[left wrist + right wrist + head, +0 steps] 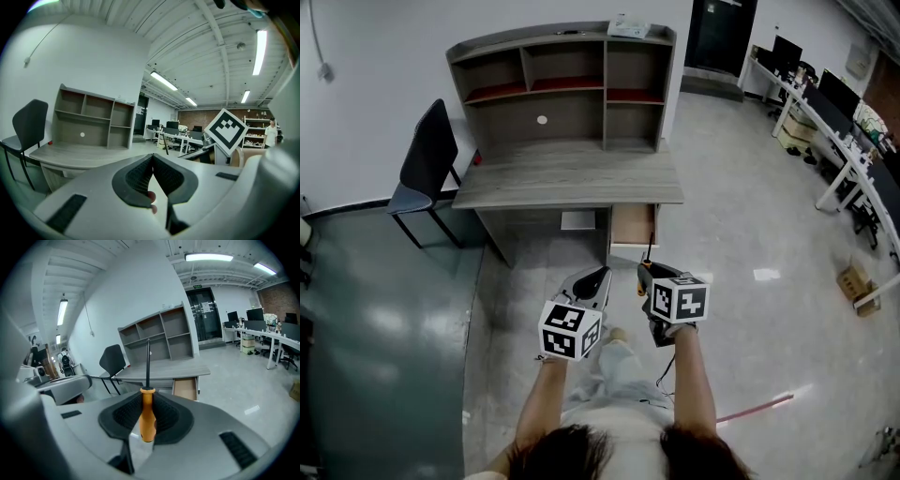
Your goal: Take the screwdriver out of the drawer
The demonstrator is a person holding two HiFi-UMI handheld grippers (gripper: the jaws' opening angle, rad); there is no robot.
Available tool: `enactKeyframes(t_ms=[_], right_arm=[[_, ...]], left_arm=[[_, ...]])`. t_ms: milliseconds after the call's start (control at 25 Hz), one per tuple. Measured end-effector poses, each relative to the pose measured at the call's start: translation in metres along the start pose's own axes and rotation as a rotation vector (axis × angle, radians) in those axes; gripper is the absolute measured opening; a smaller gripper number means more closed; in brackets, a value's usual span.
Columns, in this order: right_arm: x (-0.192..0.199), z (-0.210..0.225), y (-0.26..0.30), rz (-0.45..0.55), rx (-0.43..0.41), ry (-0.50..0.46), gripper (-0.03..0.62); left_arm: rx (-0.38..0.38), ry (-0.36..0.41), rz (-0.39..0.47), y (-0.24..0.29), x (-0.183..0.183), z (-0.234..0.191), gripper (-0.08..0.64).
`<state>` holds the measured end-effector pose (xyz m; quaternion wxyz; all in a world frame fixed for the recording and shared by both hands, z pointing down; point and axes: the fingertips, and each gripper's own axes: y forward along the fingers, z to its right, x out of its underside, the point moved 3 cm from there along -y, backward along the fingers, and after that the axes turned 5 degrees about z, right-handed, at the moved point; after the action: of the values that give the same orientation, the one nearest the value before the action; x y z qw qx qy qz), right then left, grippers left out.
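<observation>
My right gripper (pixel 146 416) is shut on the orange handle of the screwdriver (pixel 147 420), whose dark shaft points straight up and away. In the head view the right gripper (pixel 648 278) holds the screwdriver (pixel 649 258) in the air in front of the desk, with the shaft toward the drawer (pixel 634 226). That wooden drawer (pixel 186 388) stands pulled out under the desk's right end and looks empty. My left gripper (pixel 152 165) is shut with nothing between its pads, level with the right one and to its left (pixel 598 278).
The grey desk (pixel 567 176) carries a shelf hutch (pixel 567 84) against the white wall. A dark chair (pixel 425 169) stands at the desk's left. Office desks with monitors (pixel 830 122) line the far right. A cardboard box (pixel 855 281) sits on the floor at right.
</observation>
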<state>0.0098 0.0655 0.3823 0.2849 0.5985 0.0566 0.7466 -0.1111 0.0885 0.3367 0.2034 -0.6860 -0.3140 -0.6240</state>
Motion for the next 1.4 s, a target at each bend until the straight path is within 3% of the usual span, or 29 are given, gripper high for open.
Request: enactKeyframes(t_ms=[520,1400], right_arm=[[-0.003,-0.015,-0.021,0.04,-0.023,-0.044,0.083],[-0.008,0.007,-0.074,0.047,-0.103,-0.116,0.083]], left_arm=[[-0.012,0.011,0.034,-0.014,-0.014,0.017,0.017],[-0.09,0.001,0.03,-0.007,-0.017,0.077,0.017]])
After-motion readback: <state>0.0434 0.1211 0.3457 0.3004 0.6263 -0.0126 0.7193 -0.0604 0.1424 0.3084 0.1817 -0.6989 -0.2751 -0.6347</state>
